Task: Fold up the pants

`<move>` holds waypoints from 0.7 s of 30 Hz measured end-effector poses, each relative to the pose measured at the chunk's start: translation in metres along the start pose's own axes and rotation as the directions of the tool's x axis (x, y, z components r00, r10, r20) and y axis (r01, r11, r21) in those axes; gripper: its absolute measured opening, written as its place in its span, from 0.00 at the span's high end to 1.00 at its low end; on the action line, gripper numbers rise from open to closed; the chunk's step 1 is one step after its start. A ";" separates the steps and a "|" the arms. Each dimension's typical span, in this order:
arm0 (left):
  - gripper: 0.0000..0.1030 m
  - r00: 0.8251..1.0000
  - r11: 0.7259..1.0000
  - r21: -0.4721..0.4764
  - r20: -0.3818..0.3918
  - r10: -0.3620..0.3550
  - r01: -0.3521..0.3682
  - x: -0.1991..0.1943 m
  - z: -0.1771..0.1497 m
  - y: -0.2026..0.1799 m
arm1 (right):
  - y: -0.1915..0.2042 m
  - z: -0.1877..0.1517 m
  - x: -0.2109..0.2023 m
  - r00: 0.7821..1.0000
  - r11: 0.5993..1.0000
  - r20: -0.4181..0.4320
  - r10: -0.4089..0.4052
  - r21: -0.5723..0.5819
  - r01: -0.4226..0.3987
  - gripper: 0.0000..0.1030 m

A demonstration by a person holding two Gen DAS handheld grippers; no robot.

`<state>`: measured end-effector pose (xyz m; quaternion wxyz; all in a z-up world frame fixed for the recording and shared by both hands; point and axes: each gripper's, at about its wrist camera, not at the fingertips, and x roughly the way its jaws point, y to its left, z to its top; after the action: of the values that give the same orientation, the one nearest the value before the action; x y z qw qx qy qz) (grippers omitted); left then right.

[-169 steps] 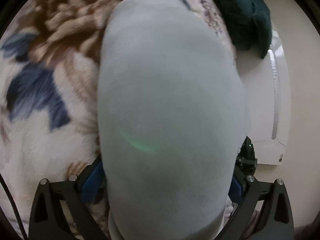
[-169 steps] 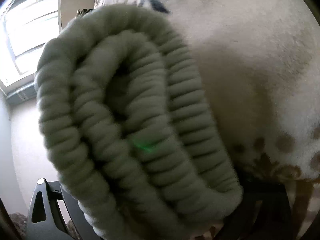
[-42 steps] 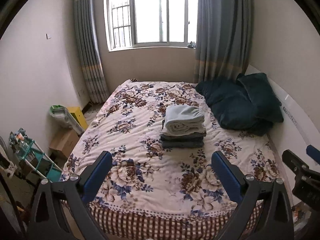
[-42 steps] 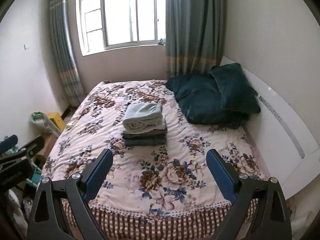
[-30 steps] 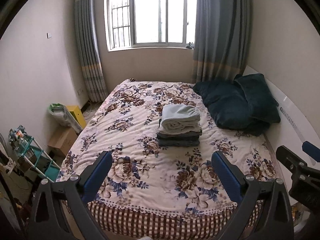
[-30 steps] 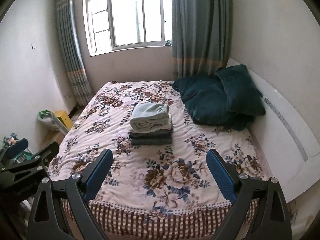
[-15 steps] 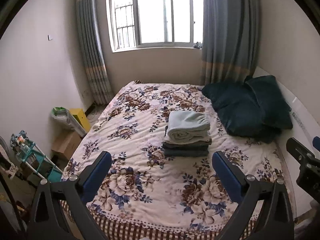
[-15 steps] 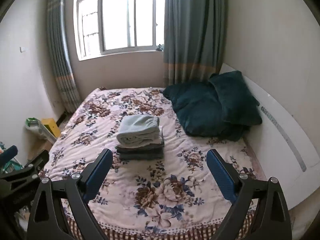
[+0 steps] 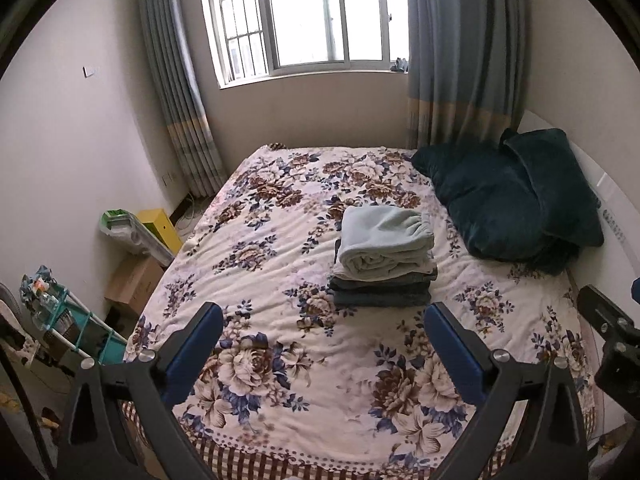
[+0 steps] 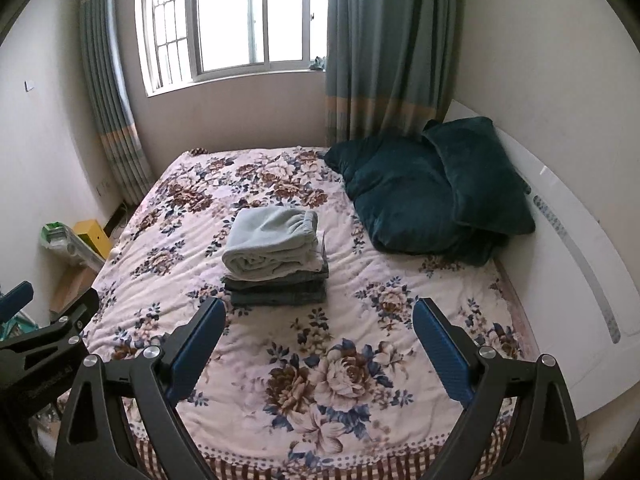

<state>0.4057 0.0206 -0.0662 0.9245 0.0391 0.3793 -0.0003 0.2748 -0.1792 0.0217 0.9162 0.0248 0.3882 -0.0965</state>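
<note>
Left wrist view: left gripper [image 9: 323,342] has its jaws spread wide with nothing between them, held off the near edge of the bed [image 9: 280,364]. Right gripper [image 10: 316,334] stands likewise, jaws apart and empty. The folded pale green pants [image 9: 386,242] lie on top of a stack of darker folded garments [image 9: 382,290] near the middle of the bed, well apart from both grippers. Two dark teal pillows [image 9: 516,200] rest against the headboard edge at the right. Curtains [image 9: 460,52] flank the window [image 9: 304,16] beyond the far edge.
</note>
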 end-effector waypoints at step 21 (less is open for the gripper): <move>0.00 1.000 1.000 0.001 -0.001 -0.022 0.022 0.018 0.002 -0.007 | -0.004 -0.010 0.025 0.999 1.000 -0.037 0.009 0.015 -0.009 0.06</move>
<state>0.4191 0.0141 -0.0779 0.9242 0.0354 0.3800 -0.0108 0.2839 -0.1862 -0.0034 0.9090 0.0350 0.4042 -0.0949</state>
